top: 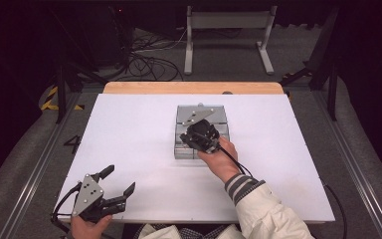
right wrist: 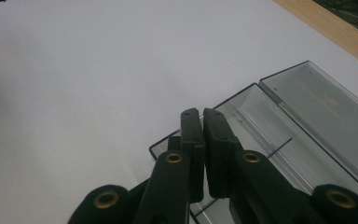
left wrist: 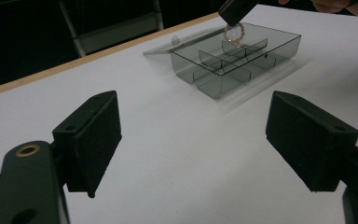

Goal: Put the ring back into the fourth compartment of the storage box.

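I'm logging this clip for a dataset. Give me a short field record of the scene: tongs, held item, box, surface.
left tongs: open, empty, near the table's front edge
right tongs: shut on a beaded ring, above the box
box: clear smoky plastic, divided into compartments, lid open and lying flat behind
ring's place: over a rear compartment, not yet set down
table: white top, wooden far edge

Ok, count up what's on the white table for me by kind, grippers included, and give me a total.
Grippers: 2, the left gripper with jaws wide open near the table's front edge, and the right gripper shut over the box.
Clear compartment box with its lid open: 1.
Small beaded ring, hanging from the right gripper's shut jaws above the box: 1.
Total: 4.
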Demonstrator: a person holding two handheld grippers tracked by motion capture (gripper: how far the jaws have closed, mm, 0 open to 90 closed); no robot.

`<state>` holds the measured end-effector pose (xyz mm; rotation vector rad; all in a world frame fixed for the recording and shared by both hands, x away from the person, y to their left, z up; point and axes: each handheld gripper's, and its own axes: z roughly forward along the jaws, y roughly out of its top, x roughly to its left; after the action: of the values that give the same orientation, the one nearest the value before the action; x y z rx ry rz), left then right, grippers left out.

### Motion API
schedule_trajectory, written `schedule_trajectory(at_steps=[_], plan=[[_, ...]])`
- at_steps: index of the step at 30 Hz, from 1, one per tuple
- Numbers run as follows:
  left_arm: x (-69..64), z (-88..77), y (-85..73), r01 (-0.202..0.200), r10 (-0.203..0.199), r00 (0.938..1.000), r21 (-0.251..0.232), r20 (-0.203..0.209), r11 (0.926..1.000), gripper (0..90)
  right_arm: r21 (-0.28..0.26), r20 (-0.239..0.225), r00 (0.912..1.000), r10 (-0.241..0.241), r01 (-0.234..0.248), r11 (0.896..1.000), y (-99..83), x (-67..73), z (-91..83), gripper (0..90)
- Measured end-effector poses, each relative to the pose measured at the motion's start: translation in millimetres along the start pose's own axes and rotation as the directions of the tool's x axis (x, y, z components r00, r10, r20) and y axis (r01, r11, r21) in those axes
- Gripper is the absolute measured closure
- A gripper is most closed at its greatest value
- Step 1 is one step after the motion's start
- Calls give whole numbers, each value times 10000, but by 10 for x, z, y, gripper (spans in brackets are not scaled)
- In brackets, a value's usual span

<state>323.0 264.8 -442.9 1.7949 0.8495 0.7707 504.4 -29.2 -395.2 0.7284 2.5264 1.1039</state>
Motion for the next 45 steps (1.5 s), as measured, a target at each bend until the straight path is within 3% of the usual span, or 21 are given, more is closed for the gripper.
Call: schedule_trajectory(at_steps=[16,29,45], plan=[[-1,3,2,-11,10,10000,-22,-20,10000,187,496,222,9981,574,-584,9971,-53,-116,297,879],[-2,7,2,-11,10,10000,-29,-8,10000,187,980,167,9986,502,-516,9939,-91,-123,454,878],[-2,7,2,-11,11,10000,-26,2,10000,187,1877,-147,9980,609,-571,9806,-142,-130,579,877]])
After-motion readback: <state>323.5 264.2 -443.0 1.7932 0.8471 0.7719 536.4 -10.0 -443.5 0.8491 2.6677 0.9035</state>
